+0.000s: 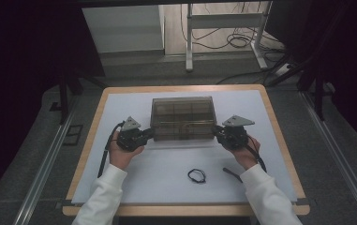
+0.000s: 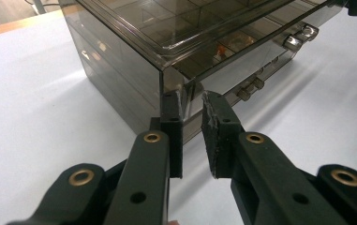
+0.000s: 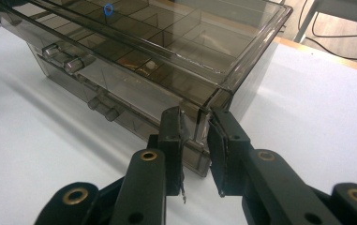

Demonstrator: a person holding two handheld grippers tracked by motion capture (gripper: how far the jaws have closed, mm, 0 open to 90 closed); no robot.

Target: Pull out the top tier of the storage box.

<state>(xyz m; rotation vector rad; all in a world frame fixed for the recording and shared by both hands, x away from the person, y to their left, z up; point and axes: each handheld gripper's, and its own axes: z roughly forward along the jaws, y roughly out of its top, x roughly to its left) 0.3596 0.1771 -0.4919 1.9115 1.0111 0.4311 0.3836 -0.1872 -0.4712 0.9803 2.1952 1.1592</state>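
A smoky see-through drawer box (image 1: pixel 182 117) stands in the middle of the white mat. My left gripper (image 1: pixel 149 134) is at its front left corner. In the left gripper view the box corner (image 2: pixel 174 75) stands between the jaws of the left gripper (image 2: pixel 191 105), with a thin gap beside the right pad (image 2: pixel 213 122). My right gripper (image 1: pixel 216 133) is at the front right corner. The right gripper view has the right gripper (image 3: pixel 194 117) closed snugly on the box corner (image 3: pixel 216 96). Drawer knobs (image 3: pixel 63 58) face the person.
A black loop (image 1: pixel 196 175) and a short black stick (image 1: pixel 232 174) lie on the mat (image 1: pixel 167 183) in front of the box. The wooden table edge (image 1: pixel 279 136) frames the mat. A metal stand and cables (image 1: pixel 232 37) are beyond the table.
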